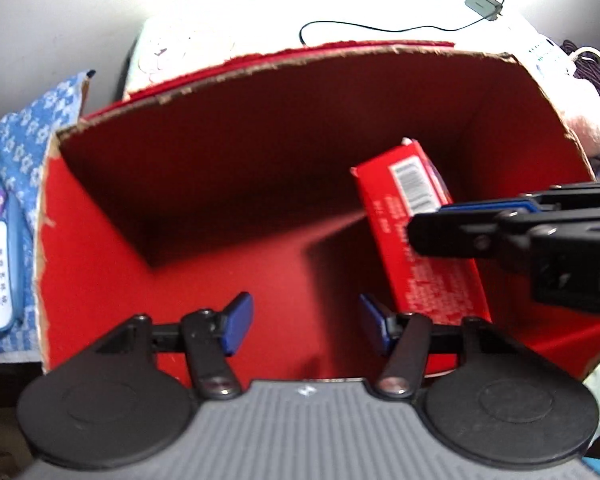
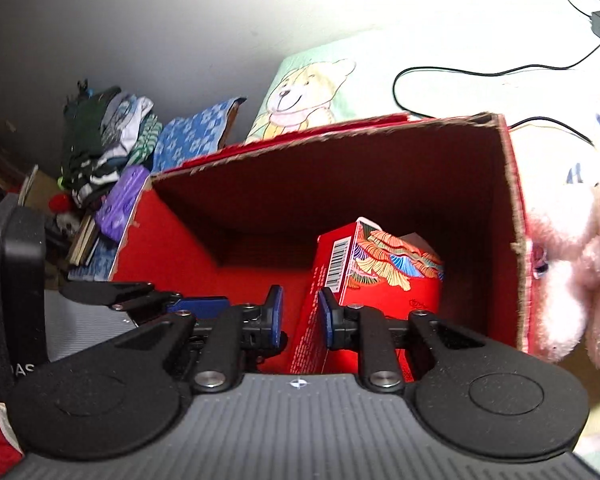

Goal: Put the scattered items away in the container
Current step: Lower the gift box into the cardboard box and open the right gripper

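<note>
Container: red cardboard box [image 1: 100, 216], top open, rim torn, sitting on a bed; both tools hang over its mouth.
Item inside: red carton [image 2: 380, 280] with barcode and floral print, propped tilted against the box's right wall, long axis running from near floor up toward far-right corner.
Right tool [image 2: 299, 316]: jaws parted a little, blue pads either side of the carton's near edge, gripping nothing that I can see. Looks like a just-released drop, judgement only.
Left tool [image 1: 303, 322]: spread wide, empty, over the bare left half of the box floor; carton lies just right of it.
Nearer arm: right one is closest to the carton.
Still outside: pink plush toy [image 2: 572, 280] touching the box's right outer wall, on the right tool's side; purple pack [image 2: 122, 200] and folded clothes [image 2: 104, 140] beyond the left wall.
Next call: plush is probably the right tool's pick, being on its side.
</note>
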